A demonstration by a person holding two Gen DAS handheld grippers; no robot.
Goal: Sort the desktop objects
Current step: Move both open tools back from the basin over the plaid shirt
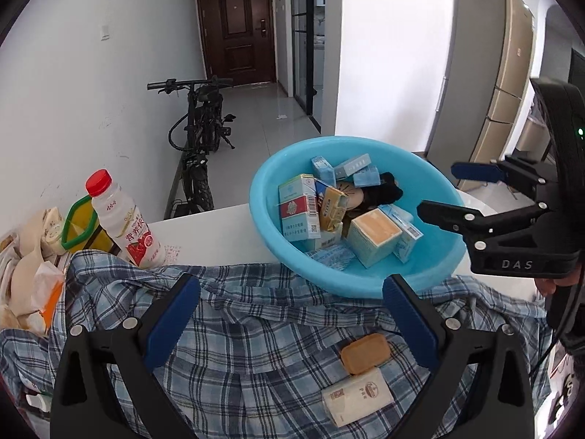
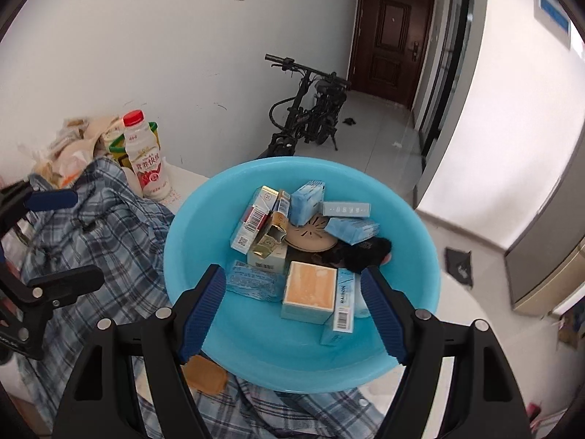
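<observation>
A blue plastic basin [image 1: 431, 267] [image 2: 278, 362] sits on a plaid shirt [image 1: 256, 329] [image 2: 102, 219] and holds several small boxes, among them an orange-faced box [image 1: 373, 236] [image 2: 310, 294]. On the shirt lie an orange-brown soap bar [image 1: 365, 353] [image 2: 204, 375] and a cream paper pack [image 1: 358, 397]. My left gripper [image 1: 292, 311] [image 2: 69, 232] is open and empty above the shirt, just before the basin. My right gripper [image 2: 292, 311] [image 1: 438, 190] is open and empty over the basin's near rim.
A red-capped drink bottle [image 1: 124, 219] [image 2: 144, 157] stands on the white table [image 1: 215, 234], beside a green-rimmed jar [image 1: 78, 226] and a pile of wrapped snacks [image 1: 25, 267]. A bicycle [image 1: 201, 135] leans on the wall behind. A fridge [image 1: 486, 84] stands at the right.
</observation>
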